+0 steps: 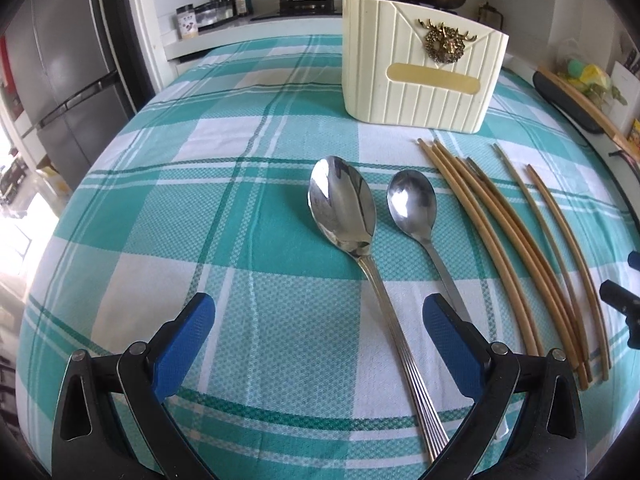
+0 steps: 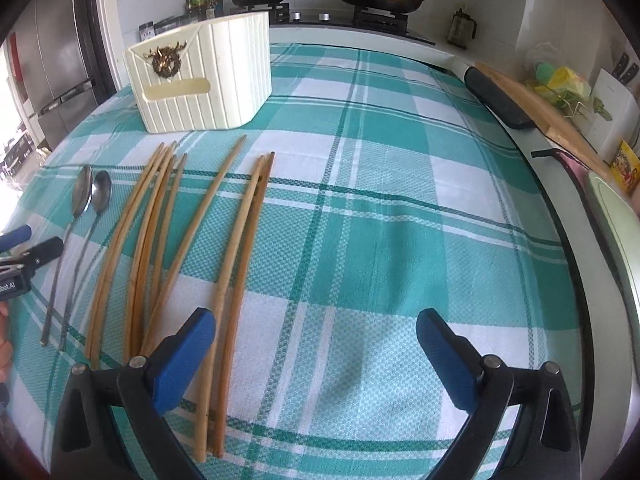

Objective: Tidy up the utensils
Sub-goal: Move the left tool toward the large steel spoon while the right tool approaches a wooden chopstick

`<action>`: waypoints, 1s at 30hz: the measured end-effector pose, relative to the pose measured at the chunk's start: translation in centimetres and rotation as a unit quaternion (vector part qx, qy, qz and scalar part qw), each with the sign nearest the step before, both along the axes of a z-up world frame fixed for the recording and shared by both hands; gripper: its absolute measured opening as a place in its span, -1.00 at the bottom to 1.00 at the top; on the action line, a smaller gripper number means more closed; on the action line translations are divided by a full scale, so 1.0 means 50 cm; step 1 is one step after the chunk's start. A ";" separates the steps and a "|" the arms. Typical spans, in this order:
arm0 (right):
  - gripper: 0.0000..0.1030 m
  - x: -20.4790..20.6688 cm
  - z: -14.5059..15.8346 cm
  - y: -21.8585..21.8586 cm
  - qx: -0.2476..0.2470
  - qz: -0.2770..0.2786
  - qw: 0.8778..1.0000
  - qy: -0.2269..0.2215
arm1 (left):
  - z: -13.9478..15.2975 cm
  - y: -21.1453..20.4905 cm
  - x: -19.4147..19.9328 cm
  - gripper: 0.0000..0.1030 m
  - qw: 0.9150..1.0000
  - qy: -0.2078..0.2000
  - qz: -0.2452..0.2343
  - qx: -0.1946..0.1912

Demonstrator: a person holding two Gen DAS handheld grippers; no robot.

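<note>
Left tongs (image 1: 319,316) apart over large ribbed-handled steel spoon (image 1: 362,240); right tongs (image 2: 316,334) apart, empty | cream ribbed utensil holder (image 1: 420,76) beyond | straddle handle mid-length — close squarely; lift level

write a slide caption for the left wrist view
Open left gripper above two steel spoons beside bamboo chopsticks, cream utensil holder behind, on a teal plaid tablecloth.

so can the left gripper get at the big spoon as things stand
Probably yes. The left gripper is open, and the big spoon lies flat on the tablecloth, its handle running between the fingers with nothing on top; the smaller spoon lies close beside it.
</note>
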State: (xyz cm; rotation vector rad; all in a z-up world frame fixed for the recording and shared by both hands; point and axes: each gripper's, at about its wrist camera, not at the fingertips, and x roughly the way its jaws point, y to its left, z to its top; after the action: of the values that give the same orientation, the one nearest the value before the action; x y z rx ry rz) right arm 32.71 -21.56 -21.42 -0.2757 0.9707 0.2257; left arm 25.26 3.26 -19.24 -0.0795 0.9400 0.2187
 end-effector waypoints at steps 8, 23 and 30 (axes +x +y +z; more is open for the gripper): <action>0.97 0.014 -0.018 0.005 -0.013 0.001 1.000 0.022 | -0.017 -0.003 0.009 0.99 1.000 0.011 -0.004 0.009; 0.12 0.036 -0.001 0.043 -0.011 0.055 0.997 0.044 | -0.021 0.016 0.002 0.99 0.997 0.028 -0.078 -0.005; -0.49 0.042 0.004 0.030 0.006 0.033 0.998 0.045 | -0.017 0.039 -0.007 0.99 0.995 0.046 -0.091 0.009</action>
State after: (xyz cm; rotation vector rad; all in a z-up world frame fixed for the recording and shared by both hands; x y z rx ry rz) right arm 34.81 -20.06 -21.21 -0.2890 1.0494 0.3064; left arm 24.89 5.21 -20.09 0.0330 1.0312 0.0623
